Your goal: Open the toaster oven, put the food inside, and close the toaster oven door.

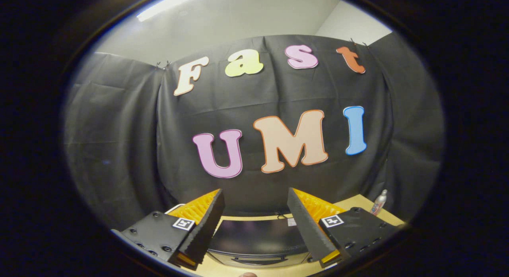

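Dim fisheye view, bright ceiling glare.

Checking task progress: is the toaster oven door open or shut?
Shut: toaster oven door is upright, its handle facing the open gripper.

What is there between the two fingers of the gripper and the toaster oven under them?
In the gripper view the open gripper hangs above the toaster oven. Nothing lies between its fingers and the oven's dark top; the stretch is bare.

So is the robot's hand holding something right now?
No, the fingers are spread wide apart with nothing between them, and the toaster oven sits below and beyond them, untouched.
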